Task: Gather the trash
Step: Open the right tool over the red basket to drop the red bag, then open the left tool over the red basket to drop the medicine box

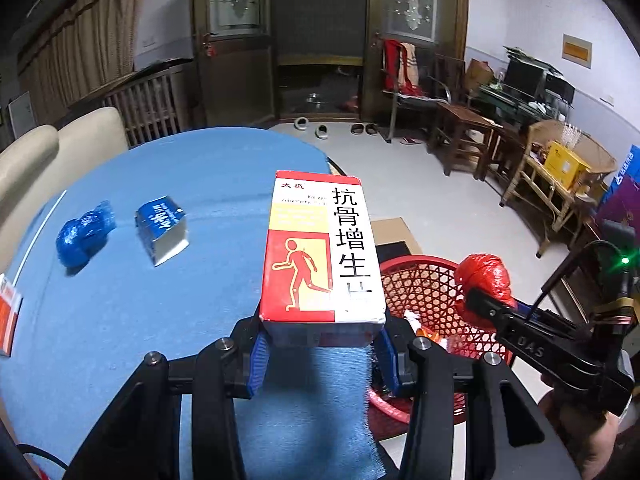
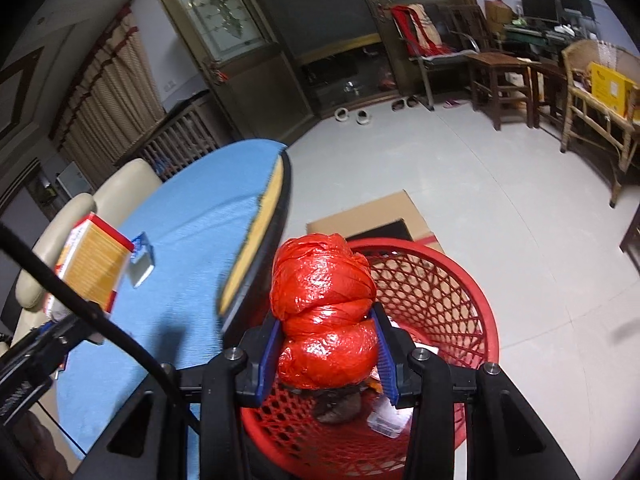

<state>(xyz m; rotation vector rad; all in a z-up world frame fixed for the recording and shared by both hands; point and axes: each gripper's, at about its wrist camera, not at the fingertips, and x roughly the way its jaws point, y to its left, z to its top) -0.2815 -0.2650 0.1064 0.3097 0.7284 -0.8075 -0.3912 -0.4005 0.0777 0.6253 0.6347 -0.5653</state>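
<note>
Fingers: left gripper (image 1: 320, 354) clamps medicine box (image 1: 320, 248) at table (image 1: 160, 168) edge | right gripper (image 2: 326, 364) clamps red bag wad (image 2: 324, 312) over red basket (image 2: 452, 280) | left view only: blue wad (image 1: 82, 236), blue-white carton (image 1: 162, 228) on table | right view only: basket's inside, wrappers (image 2: 386, 420) at bottom

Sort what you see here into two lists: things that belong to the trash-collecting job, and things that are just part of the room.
Part of the job:
- medicine box, held by left gripper
- red bag bundle, held by right gripper
- red basket
- blue wad and small blue box on the table

Just lying about:
- slippers
- yellow carton
- wooden stool
</note>
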